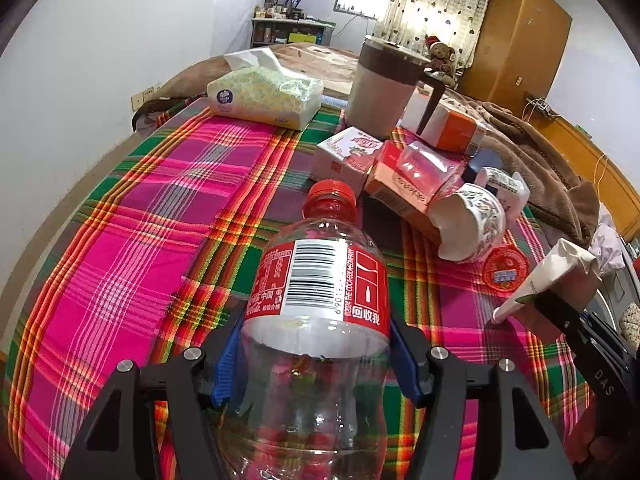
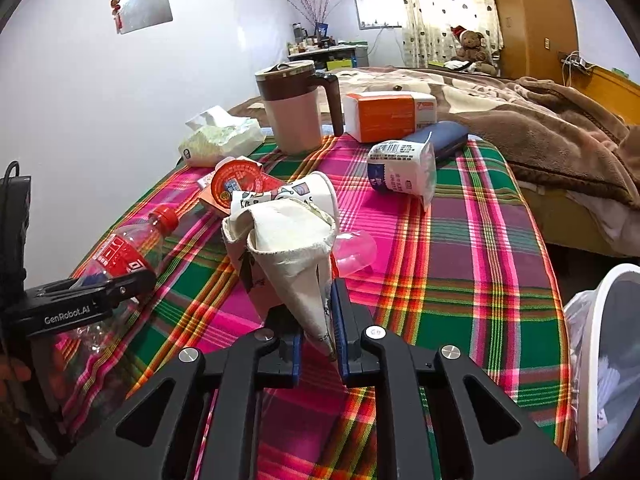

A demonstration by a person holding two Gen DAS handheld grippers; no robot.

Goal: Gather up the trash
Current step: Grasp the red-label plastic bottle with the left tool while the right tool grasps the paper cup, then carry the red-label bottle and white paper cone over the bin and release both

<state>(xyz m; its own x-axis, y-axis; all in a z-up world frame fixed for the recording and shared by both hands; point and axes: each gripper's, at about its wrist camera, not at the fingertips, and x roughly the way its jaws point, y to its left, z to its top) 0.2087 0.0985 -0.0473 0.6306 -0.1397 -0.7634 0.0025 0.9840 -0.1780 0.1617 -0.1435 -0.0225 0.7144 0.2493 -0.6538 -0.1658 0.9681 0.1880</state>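
Both grippers are loaded, left (image 1: 316, 360) clamping the bottle (image 1: 320, 300) and right (image 2: 316, 344) pinching a crushed cup (image 2: 288, 256) above the counter (image 2: 480, 280), so I judge little binned: cups, boxes and lid still wait.
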